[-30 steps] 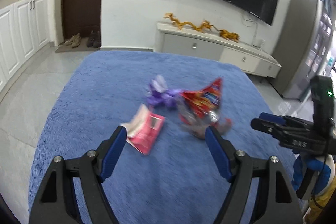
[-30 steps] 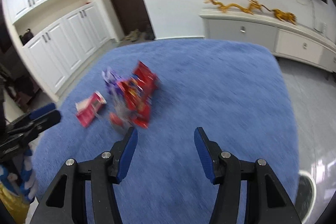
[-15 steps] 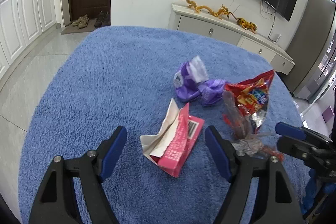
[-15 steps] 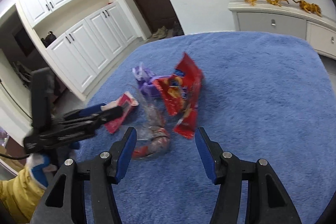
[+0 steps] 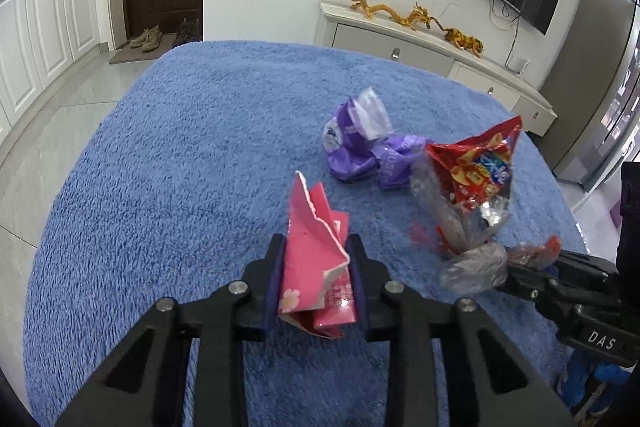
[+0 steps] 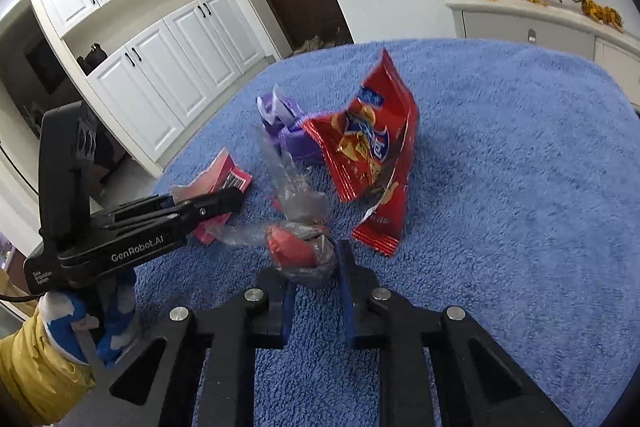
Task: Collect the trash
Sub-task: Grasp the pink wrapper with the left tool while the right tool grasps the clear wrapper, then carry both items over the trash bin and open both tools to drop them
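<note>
A: Which step is this?

B: The pick-up, by my judgement; the left claw is clenched on the torn pink carton, and the right claw is clenched on the crumpled clear wrapper with red inside.

A: Where does everything lie?

B: On the blue fleece cover; the red chip bag and the purple wrapper sit loose just beyond both claws, touching each other.

A: Which way does the carton point?

B: Its long axis runs along the fingers, away from the camera; the torn end tips upward.

A: And next?

B: Likely lifting both pieces clear and carrying them to a bin, though none is in view; the wrapper's loose tail lies close to the chip bag, so it may drag it.
</note>
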A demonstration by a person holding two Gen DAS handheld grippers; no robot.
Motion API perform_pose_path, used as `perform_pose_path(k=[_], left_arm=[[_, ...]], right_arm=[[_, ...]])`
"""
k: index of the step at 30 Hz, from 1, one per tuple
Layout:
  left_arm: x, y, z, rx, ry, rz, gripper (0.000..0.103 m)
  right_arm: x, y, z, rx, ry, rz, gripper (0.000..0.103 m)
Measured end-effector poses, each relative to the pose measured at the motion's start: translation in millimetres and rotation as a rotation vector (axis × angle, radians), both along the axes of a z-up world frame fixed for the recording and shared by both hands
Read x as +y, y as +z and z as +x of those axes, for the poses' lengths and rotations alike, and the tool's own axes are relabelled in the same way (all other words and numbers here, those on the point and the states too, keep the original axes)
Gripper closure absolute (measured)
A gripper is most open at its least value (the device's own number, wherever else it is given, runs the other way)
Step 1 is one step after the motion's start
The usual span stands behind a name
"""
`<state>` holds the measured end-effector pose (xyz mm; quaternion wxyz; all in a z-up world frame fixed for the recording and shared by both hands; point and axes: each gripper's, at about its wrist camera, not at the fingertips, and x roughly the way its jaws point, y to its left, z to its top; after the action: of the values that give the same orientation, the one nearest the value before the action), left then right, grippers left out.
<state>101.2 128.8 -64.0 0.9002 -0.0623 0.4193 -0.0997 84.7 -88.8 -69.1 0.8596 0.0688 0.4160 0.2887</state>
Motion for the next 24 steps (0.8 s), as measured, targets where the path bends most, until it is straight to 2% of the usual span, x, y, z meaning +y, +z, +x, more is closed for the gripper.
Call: perform_pose_path(k=[6,11,18,24], left_arm=[[-3,24,-28,-0.019,-0.007,-0.055,0.075],[-44,55,-48,-0.039,-0.113,-0.093,0.075],[-176,83,-68,-0.035,-0.37,-0.136,0.075],[-315,80,-75,0.024,-0.58,-0.129,0.074]], right_arm=[[-19,28,-32,-0.068,-0.008,0.027,0.086],[-78,48,-73,-0.106,-0.126,0.06,0.086],[-216,49,-140,-0.11,-0.446,0.031,0.086],[-326,9,-180,-0.028,-0.692,-0.07,0.086]])
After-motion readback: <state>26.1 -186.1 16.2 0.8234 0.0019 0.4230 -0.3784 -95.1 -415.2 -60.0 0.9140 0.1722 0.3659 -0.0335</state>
